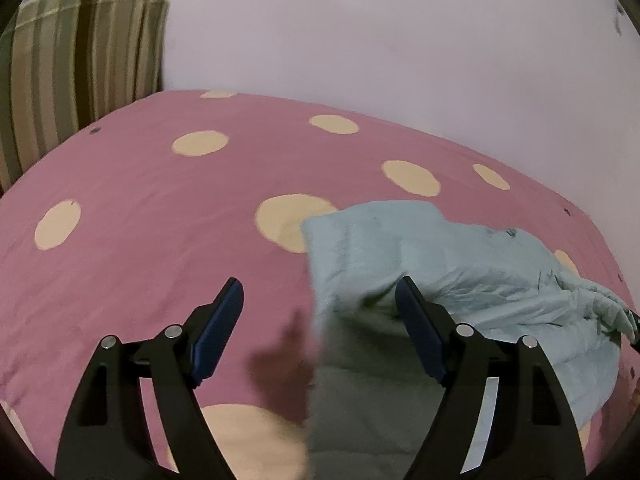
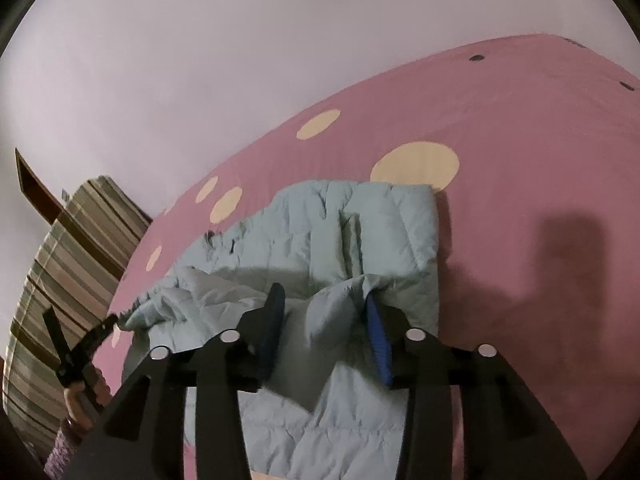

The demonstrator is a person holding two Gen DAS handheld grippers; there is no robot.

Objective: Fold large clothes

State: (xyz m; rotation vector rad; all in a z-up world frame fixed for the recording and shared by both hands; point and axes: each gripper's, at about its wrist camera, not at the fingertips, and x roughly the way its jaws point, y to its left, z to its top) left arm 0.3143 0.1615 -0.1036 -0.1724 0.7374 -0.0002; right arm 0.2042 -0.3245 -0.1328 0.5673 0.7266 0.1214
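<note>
A light blue quilted jacket (image 1: pixel 460 264) lies crumpled on the pink bed cover with cream dots (image 1: pixel 160 208). My left gripper (image 1: pixel 320 308) is open, jaws wide apart, above the jacket's left edge; the right finger overlaps the fabric. In the right wrist view the jacket (image 2: pixel 320 232) lies partly folded, and my right gripper (image 2: pixel 326 320) is open over a raised fold, with fabric draped on the blue pad (image 2: pixel 378 344). The left gripper (image 2: pixel 76 340) shows at the jacket's far left end in that view.
A striped green and cream cushion or blanket (image 1: pixel 80 60) stands at the bed's far left, also in the right wrist view (image 2: pixel 60 272). A pale wall (image 1: pixel 400 40) runs behind the bed. A dark wooden piece (image 2: pixel 36 184) sits by the wall.
</note>
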